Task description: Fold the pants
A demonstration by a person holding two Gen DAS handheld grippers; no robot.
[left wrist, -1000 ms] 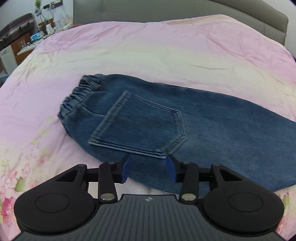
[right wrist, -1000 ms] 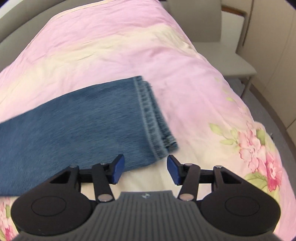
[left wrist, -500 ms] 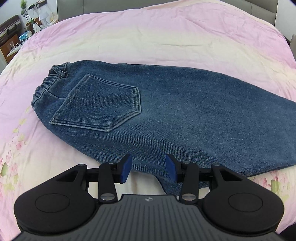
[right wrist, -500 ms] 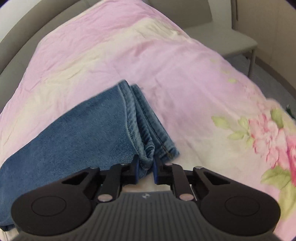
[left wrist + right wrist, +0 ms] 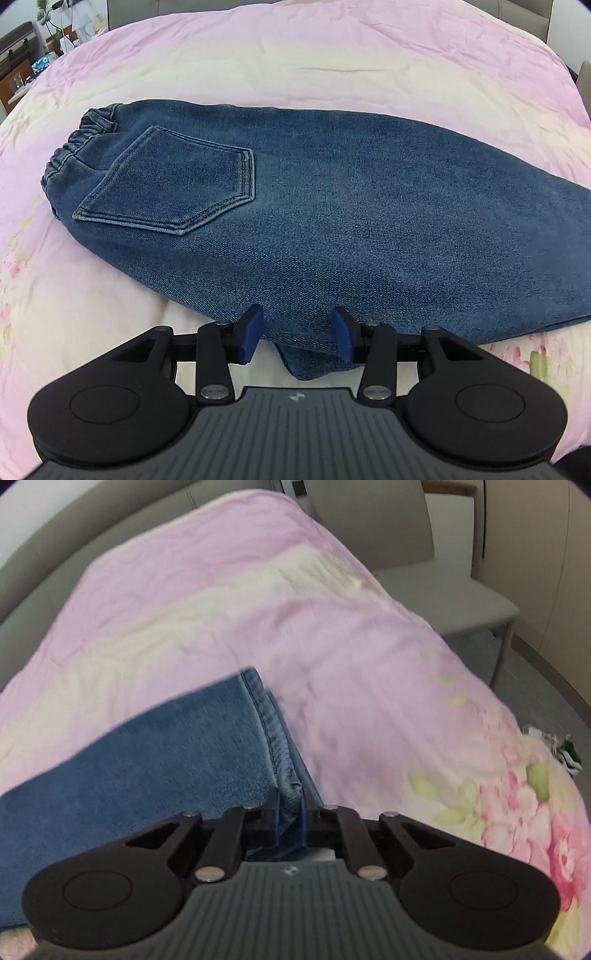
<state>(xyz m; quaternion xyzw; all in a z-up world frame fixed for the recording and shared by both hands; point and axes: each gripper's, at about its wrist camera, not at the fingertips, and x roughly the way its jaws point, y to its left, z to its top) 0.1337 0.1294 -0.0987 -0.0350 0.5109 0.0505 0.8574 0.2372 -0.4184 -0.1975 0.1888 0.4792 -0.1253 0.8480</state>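
Observation:
Blue denim pants point(image 5: 351, 206) lie folded lengthwise across the pink bedspread point(image 5: 295, 55), elastic waistband point(image 5: 77, 147) at the left and back pocket point(image 5: 177, 192) facing up. My left gripper point(image 5: 295, 334) stands open over the near edge, and a corner of denim lies between its blue pads without being pressed. In the right wrist view the leg hem point(image 5: 273, 731) runs toward me. There my right gripper point(image 5: 290, 812) has its jaws closing tight on the near hem corner, and the pads pinch the denim.
A grey chair point(image 5: 424, 576) stands beside the bed's far right side. A small dark and white item point(image 5: 561, 749) lies on the floor past the bed's right edge. A nightstand with clutter point(image 5: 18, 70) sits at the far left. The grey headboard point(image 5: 110, 524) rises behind.
My right gripper went from open in front of the hem to shut on its near corner. My left gripper moved rightward along the pants' near edge and closer to the denim, still open.

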